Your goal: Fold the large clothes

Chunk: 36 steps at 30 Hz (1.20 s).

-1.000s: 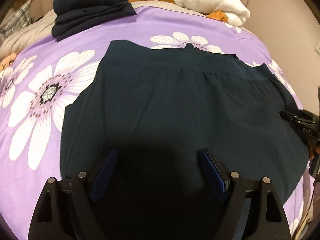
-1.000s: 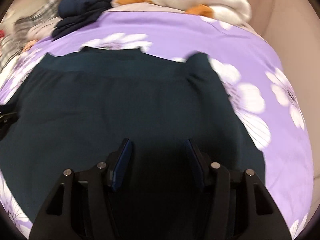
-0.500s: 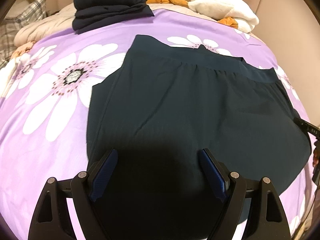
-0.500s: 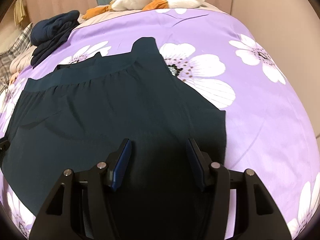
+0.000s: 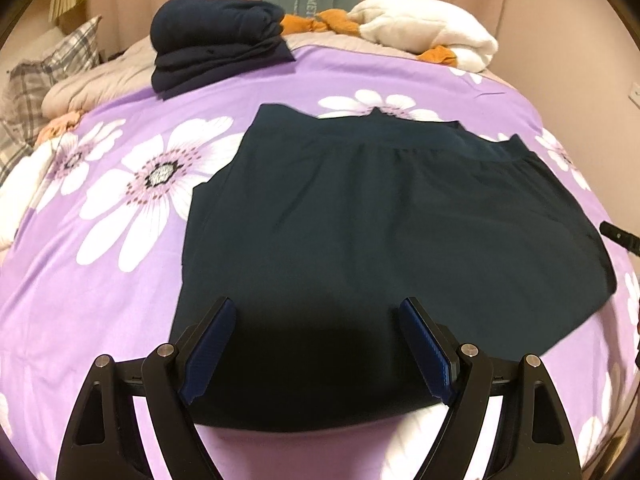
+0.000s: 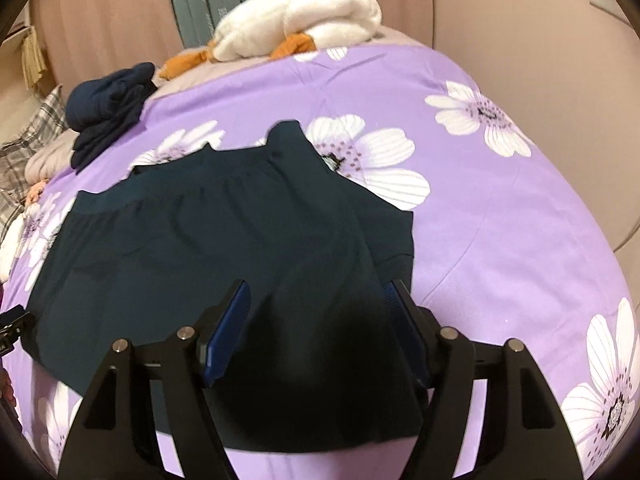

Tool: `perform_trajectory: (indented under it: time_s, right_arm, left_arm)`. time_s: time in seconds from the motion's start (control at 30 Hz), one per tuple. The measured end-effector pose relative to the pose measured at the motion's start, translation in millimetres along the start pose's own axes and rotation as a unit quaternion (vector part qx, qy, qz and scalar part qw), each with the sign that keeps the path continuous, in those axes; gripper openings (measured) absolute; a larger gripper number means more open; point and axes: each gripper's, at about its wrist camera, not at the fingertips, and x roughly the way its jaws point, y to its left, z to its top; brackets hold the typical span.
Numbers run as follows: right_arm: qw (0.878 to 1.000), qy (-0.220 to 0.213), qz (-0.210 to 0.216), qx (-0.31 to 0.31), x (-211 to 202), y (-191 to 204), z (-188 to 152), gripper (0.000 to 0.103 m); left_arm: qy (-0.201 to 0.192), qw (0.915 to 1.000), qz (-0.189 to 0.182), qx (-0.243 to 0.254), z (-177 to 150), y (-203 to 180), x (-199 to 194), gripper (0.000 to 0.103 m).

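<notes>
Dark teal garment (image 5: pixel 384 232) lies spread flat on the purple flowered bedspread (image 5: pixel 100 300), waistband (image 5: pixel 360 136) at the far edge, hem toward me. Looks like a skirt or wide shorts — can't tell which. In the right wrist view its right side is doubled over: a flap (image 6: pixel 340 216) of the same cloth lies on top of the main panel, with a ridge running from the waistband down toward my gripper. A second layer edge shows just right of that ridge.

My left gripper (image 5: pixel 316 344) hangs over the near hem, jaws wide. The blue pads (image 5: pixel 208 348) stand clear of the cloth on both sides; nothing pinched. Its shadow darkens the fabric between the fingers.

My right gripper (image 6: pixel 316 316) is over the folded part near the hem, jaws opening. Cloth lies under and between the fingers, but the pads (image 6: pixel 228 328) do not press on it, as far as I can see — the right pad is partly hidden by the dark fabric.

At the right edge of the left view, a black piece of the other tool (image 5: pixel 620 236) pokes in beside the garment.

Further out: a stack of folded navy clothes (image 5: pixel 216 44) at the far left of the bed, well apart from the garment. A white plush bundle (image 5: pixel 424 36) with orange bits at the head. Plaid pillow (image 5: pixel 52 64) to the far left. Pinkish curtains (image 6: pixel 112 32) behind.
</notes>
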Motion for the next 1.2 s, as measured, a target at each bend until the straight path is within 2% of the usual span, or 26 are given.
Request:
perform_trajectory:
  time_s: [0.2,0.43,0.67,1.2]
  right_arm:
    - [0.999,-0.017,0.039,-0.028,-15,32,-12,0.072]
    - [0.997,-0.016,0.070,-0.036,-11,69,-31,0.072]
    - [0.997,-0.011,0.059,-0.052,0,93,-44,0.074]
    - [0.996,-0.004,0.026,-0.083,11,105,-60,0.082]
  left_arm:
    - [-0.011,0.9998,0.005,0.015,-2,-21,-2,0.084]
    - [-0.007,0.9999,0.005,-0.006,-8,-33,5,0.084]
    - [0.000,0.9999,0.009,-0.008,-12,-38,15,0.084]
    - [0.008,0.9998,0.013,-0.009,-23,-35,23,0.093]
